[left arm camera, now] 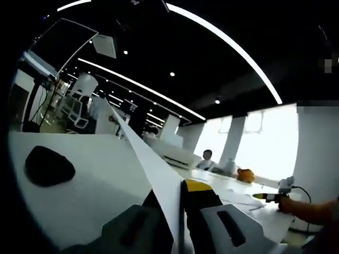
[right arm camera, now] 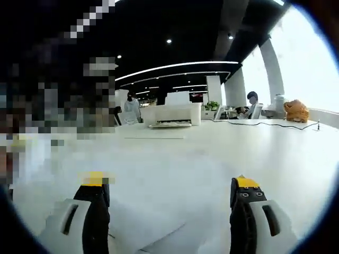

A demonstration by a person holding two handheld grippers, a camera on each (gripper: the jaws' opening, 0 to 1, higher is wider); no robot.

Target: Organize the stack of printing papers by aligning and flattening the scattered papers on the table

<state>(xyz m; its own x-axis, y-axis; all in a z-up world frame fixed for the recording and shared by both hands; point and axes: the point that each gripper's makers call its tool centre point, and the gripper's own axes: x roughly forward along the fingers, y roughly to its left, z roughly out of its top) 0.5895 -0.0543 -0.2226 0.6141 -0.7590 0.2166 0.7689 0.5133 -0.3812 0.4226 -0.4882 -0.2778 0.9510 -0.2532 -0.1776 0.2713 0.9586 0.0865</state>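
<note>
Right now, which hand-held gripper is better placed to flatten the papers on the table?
Probably the right hand-held gripper: its jaws are open and empty, low over the paper on the table. The left hand-held gripper is already clamped on a raised sheet.

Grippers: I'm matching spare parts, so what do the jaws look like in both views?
The right gripper has two black jaws with yellow tips and pale grey outer shells, each shell with a dark slot. The left gripper is built the same: black jaws, a yellow tip, grey slotted shells. No cables or markings are visible on either.
</note>
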